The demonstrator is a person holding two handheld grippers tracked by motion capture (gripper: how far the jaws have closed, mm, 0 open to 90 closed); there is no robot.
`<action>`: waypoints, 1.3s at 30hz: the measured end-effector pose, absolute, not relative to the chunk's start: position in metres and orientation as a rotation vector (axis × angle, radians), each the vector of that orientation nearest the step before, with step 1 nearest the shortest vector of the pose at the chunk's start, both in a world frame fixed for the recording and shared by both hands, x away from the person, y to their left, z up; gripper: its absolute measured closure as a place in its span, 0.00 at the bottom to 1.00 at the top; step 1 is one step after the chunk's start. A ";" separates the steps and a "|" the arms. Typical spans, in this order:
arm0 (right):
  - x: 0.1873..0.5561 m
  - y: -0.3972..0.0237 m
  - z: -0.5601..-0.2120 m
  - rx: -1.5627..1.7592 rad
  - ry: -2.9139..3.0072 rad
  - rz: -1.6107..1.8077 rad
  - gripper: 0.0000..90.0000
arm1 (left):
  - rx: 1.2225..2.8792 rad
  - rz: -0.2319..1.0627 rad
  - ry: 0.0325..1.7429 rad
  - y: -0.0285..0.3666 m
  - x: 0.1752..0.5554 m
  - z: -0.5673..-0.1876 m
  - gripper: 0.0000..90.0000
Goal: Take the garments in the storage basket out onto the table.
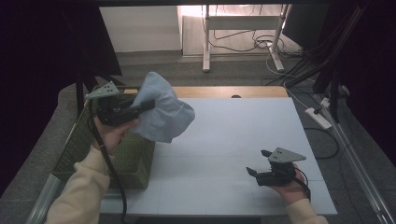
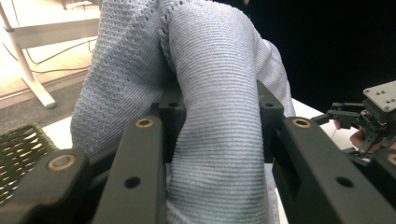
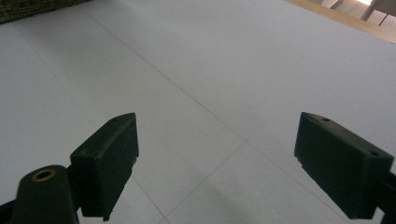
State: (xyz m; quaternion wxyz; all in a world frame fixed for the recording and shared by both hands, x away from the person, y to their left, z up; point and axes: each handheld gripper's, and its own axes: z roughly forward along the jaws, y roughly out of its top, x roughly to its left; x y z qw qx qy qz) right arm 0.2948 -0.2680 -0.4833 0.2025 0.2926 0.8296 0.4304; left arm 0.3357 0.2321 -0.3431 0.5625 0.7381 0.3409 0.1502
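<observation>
A white table (image 1: 233,140) takes up the middle of the high view, running from the centre down to the lower edge, with a strip of bare wood along its far side. In the right gripper view the same white surface (image 3: 196,70) spreads across the frame, crossed by thin seam lines.

At the left of the high view, hanging at the table's left edge, stands a green woven basket (image 1: 128,163). Its mesh walls are visible, but the raised cloth and the person's forearm cover most of its inside, so what lies in it cannot be told. A corner of the basket (image 2: 18,149) shows at the lower left of the left gripper view.

Above the basket's far right corner, in the upper left of the high view, a pale blue knitted cloth (image 1: 161,109) hangs in the air, clear of the table. In the left gripper view the cloth (image 2: 215,116) rises as a thick ribbed fold between the two black jaws.

The left gripper (image 1: 140,108) is held up over the basket, its jaws pinching that fold of cloth from both sides.

The right gripper (image 1: 259,163) rests low near the lower right of the table, its jaws spread wide apart with only the bare table between them.
</observation>
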 end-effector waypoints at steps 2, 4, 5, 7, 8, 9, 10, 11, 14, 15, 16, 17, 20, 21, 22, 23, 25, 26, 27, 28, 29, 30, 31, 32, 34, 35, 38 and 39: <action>0.295 -0.268 -0.483 0.816 2.317 1.201 0.16 | 1.739 0.350 0.797 0.229 0.336 -0.343 0.72; 0.295 -0.268 -0.483 0.816 2.316 1.200 0.16 | 1.742 0.344 0.790 0.226 0.336 -0.343 0.72; 0.295 -0.268 -0.483 0.816 2.316 1.201 0.16 | 1.744 0.343 0.787 0.225 0.337 -0.343 0.72; 0.295 -0.268 -0.483 0.817 2.315 1.201 0.16 | 1.743 0.338 0.782 0.222 0.337 -0.343 0.72; 0.295 -0.268 -0.483 0.818 2.315 1.202 0.16 | 1.744 0.335 0.778 0.221 0.337 -0.343 0.72; 0.295 -0.268 -0.483 0.818 2.315 1.202 0.16 | 1.743 0.332 0.777 0.220 0.337 -0.343 0.72; 0.295 -0.268 -0.483 0.817 2.315 1.201 0.16 | 1.747 0.330 0.774 0.218 0.337 -0.343 0.72; 0.295 -0.268 -0.483 0.817 2.315 1.201 0.16 | 1.747 0.330 0.772 0.217 0.337 -0.344 0.72; 0.295 -0.268 -0.483 0.817 2.315 1.201 0.16 | 1.750 0.322 0.767 0.213 0.338 -0.344 0.72; 0.295 -0.268 -0.483 0.818 2.315 1.201 0.16 | 1.752 0.320 0.764 0.212 0.338 -0.345 0.72; 0.295 -0.268 -0.483 0.818 2.315 1.201 0.16 | 1.751 0.319 0.763 0.211 0.338 -0.345 0.72; 0.295 -0.268 -0.483 0.819 2.315 1.201 0.16 | 1.751 0.317 0.761 0.210 0.338 -0.345 0.72; 0.295 -0.268 -0.483 0.817 2.317 1.200 0.16 | 1.750 0.312 0.756 0.207 0.338 -0.345 0.72; 0.295 -0.268 -0.483 0.817 2.317 1.199 0.16 | 1.750 0.310 0.754 0.207 0.338 -0.345 0.72; 0.295 -0.268 -0.483 0.816 2.317 1.199 0.16 | 1.751 0.309 0.752 0.206 0.338 -0.345 0.72; 0.295 -0.268 -0.483 0.816 2.318 1.199 0.16 | 1.752 0.306 0.749 0.205 0.338 -0.346 0.72; 0.295 -0.268 -0.483 0.816 2.317 1.201 0.16 | 1.754 0.302 0.746 0.203 0.338 -0.346 0.72; 0.295 -0.268 -0.483 0.816 2.317 1.200 0.16 | 1.754 0.300 0.744 0.201 0.338 -0.346 0.72; 0.295 -0.268 -0.483 0.816 2.317 1.200 0.16 | 1.754 0.299 0.743 0.201 0.338 -0.346 0.72; 0.295 -0.268 -0.483 0.816 2.316 1.200 0.16 | 1.755 0.297 0.741 0.200 0.338 -0.346 0.72; 0.295 -0.268 -0.483 0.817 2.316 1.201 0.16 | 1.755 0.294 0.739 0.199 0.338 -0.346 0.72; 0.295 -0.268 -0.483 0.816 2.316 1.200 0.16 | 1.756 0.294 0.737 0.198 0.338 -0.347 0.72; 0.295 -0.268 -0.483 0.816 2.316 1.200 0.16 | 1.758 0.293 0.735 0.197 0.338 -0.347 0.72; 0.295 -0.268 -0.483 0.816 2.317 1.199 0.16 | 1.759 0.291 0.734 0.196 0.338 -0.347 0.72; 0.295 -0.268 -0.483 0.816 2.318 1.199 0.16 | 1.758 0.289 0.731 0.194 0.338 -0.347 0.72; 0.295 -0.268 -0.484 0.816 2.318 1.199 0.16 | 1.758 0.287 0.730 0.194 0.338 -0.347 0.72; 0.295 -0.268 -0.484 0.815 2.320 1.195 0.16 | 1.757 0.286 0.726 0.192 0.337 -0.347 0.72; 0.295 -0.268 -0.484 0.815 2.320 1.195 0.16 | 1.754 0.285 0.726 0.191 0.337 -0.347 0.72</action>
